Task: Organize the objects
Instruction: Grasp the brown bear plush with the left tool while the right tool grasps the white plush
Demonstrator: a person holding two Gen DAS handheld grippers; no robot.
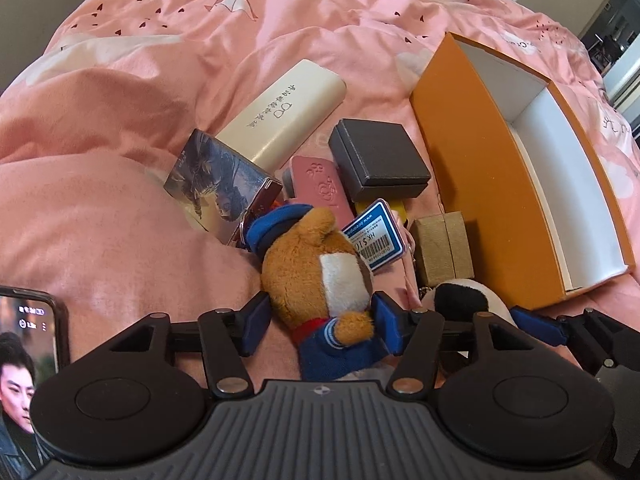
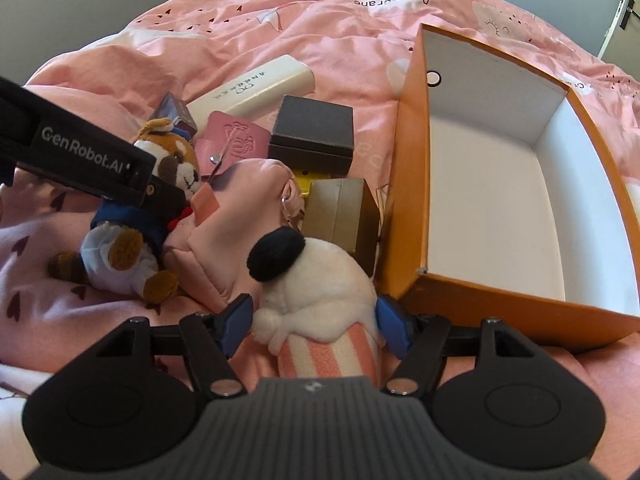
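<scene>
Two soft, light plush toys sat between your wide-spread jaws on the pink bedspread (image 1: 120, 208) beside the orange box (image 2: 412, 216): the left gripper (image 1: 320, 326) around the bear (image 1: 320, 268), the right gripper (image 2: 316, 328) around the panda (image 2: 316, 296), both best squeezed mid-body.

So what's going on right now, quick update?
Left tongs open around the bear toy. Right tongs open around the panda toy. Orange box empty, nothing blocking.

A phone (image 1: 28, 368) is cut off by the frame's left edge, its lower part behind the left gripper (image 1: 318, 328).
</scene>
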